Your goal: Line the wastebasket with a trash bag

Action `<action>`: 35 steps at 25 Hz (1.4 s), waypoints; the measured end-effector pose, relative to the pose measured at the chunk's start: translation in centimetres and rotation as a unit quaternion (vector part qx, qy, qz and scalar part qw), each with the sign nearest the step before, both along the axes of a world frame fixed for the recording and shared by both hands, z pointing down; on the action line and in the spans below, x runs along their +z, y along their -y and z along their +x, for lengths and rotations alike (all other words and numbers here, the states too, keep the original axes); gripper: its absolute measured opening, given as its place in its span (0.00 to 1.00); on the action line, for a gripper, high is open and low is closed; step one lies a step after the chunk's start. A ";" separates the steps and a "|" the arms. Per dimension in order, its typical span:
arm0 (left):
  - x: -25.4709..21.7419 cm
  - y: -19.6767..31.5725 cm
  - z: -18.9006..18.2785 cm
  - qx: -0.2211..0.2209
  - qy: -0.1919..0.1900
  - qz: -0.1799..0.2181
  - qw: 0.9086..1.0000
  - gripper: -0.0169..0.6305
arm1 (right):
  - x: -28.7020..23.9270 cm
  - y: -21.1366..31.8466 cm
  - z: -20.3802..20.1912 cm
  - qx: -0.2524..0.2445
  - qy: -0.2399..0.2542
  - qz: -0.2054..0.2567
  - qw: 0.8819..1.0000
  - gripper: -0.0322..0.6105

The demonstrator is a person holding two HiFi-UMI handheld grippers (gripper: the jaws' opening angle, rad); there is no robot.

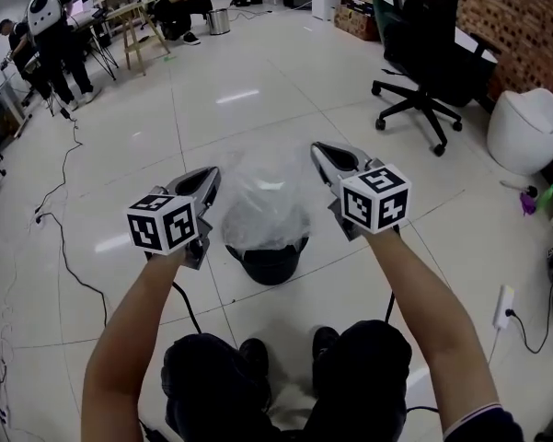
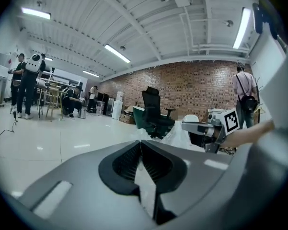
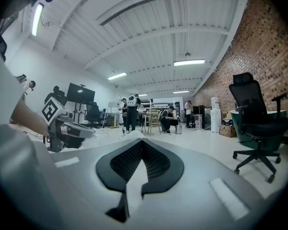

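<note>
Left claw (image 1: 213, 177) and right claw (image 1: 321, 151) pinch the trash bag (image 1: 265, 205) between them, above wastebasket (image 1: 271, 263).

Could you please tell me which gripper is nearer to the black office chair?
Right. The right gripper sits on the side of the clear plastic trash bag toward the black office chair; the left gripper is across the bag, farther away.

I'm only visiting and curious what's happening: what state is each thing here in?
trash bag: puffed open, held over the wastebasket.
wastebasket: upright on the floor, under the bag.
left gripper: jaws shut on the bag's edge.
right gripper: jaws shut on its opposite edge.
office chair: upright, empty.
</note>
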State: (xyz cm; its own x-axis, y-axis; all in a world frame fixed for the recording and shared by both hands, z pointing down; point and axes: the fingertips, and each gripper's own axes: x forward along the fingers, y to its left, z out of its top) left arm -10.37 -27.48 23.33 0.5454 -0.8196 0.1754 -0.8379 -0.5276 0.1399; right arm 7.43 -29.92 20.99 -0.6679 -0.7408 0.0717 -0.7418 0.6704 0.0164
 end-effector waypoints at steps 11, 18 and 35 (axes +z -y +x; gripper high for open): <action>9.1 -0.7 -3.8 -0.027 0.018 -0.082 0.996 0.07 | 8.0 0.8 0.4 0.002 -0.033 -0.058 0.998 0.05; 11.6 -0.5 -5.1 -0.024 0.029 -0.109 0.993 0.16 | 11.1 1.7 1.4 0.016 -0.034 -0.084 0.996 0.05; 10.6 1.6 -6.9 -0.029 0.021 -0.089 0.995 0.07 | 13.8 3.0 1.8 0.037 -0.041 -0.105 0.993 0.05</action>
State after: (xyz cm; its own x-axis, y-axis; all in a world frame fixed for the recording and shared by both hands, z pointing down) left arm -17.26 -29.09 33.95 0.4869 -0.8037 0.3420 -0.8735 -0.4478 0.1912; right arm 9.25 -32.96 34.80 -0.5976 -0.7507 0.2816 -0.7911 0.6093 -0.0544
